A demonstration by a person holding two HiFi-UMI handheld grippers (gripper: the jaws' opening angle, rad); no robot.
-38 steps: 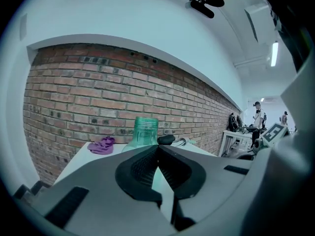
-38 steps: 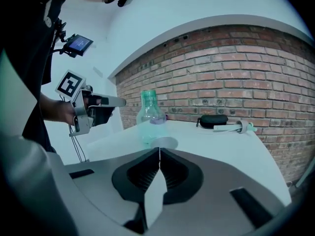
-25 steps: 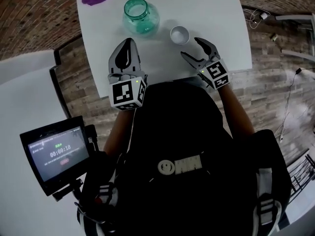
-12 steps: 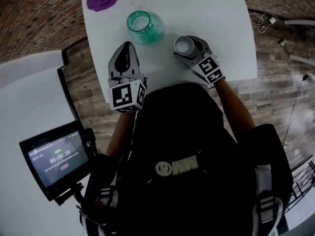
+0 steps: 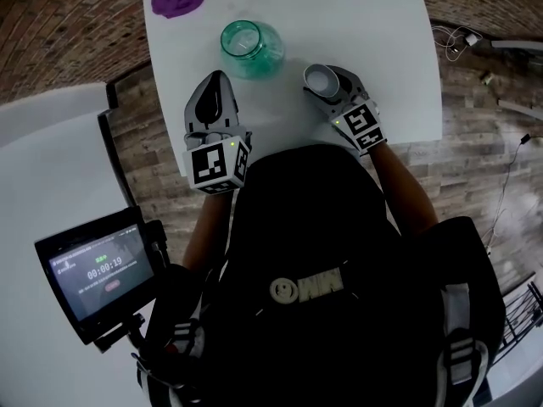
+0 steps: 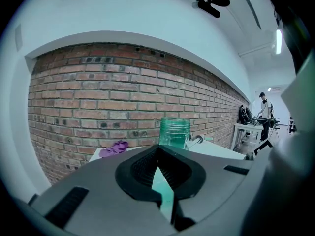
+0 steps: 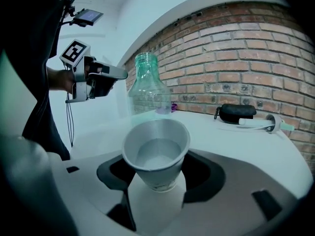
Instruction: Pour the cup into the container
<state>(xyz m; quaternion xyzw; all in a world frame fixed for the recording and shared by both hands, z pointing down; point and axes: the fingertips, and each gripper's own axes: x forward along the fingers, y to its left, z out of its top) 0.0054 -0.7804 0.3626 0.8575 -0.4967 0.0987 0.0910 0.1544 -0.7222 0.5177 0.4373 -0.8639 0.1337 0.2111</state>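
Even light is washing the white counter (image 5: 373,49) pale; fisheye distortion is bending every edge, and dark vignetting is ringing both gripper views.

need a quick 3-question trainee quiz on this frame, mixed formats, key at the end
1. Short answer: is the green jar capped or open at the top?
2. Multiple choice: what stands between the right gripper's jaws? A) green jar B) cup C) nothing
3. True or false: the cup lies tipped over on the table.
Key: 1. Open, no lid. 2. B; the jaws have just been closing on it. 3. False; it stands upright.
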